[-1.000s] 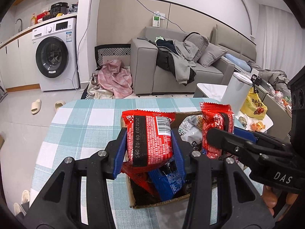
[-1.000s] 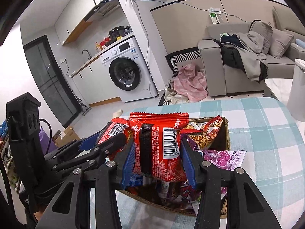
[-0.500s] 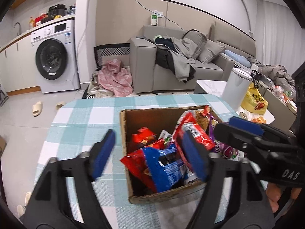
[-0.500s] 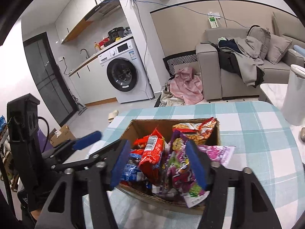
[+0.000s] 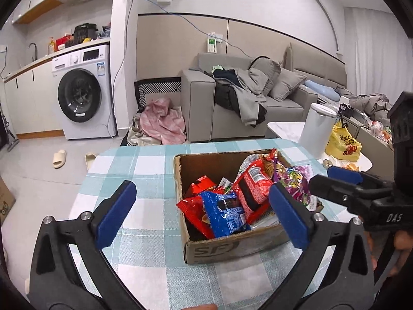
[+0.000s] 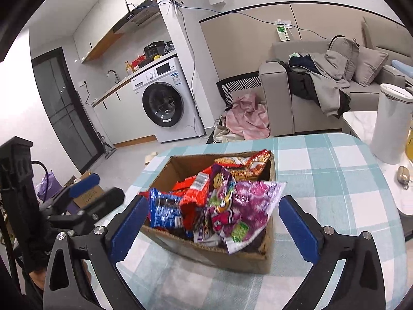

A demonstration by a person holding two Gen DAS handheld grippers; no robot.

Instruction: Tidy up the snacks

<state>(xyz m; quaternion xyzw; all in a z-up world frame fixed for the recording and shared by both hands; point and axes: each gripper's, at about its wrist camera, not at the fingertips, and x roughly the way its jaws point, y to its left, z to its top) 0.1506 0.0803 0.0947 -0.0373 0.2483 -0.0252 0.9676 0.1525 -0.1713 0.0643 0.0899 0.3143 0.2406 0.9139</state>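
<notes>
Two grippers hang over the checked counter [image 5: 144, 253] with nothing between their blue pads, both sets of jaws opening toward full spread. The cardboard box [image 5: 232, 245] of snacks sits on the counter just ahead of both. From the left gripper [image 5: 198, 211] the box lies ahead and to the right, so its right finger overlaps the box's near right corner while its left finger stands over bare cloth. The right gripper [image 6: 213, 226] faces the box almost square on, its fingers straddling the near wall. The purple packet [image 6: 247, 206] droops over that near wall, its long axis running roughly along the gripper's line of approach, with a red packet [image 6: 193, 196] and a blue packet [image 6: 164, 210] to its left. By my reckoning the right gripper is better placed for the purple packet.
</notes>
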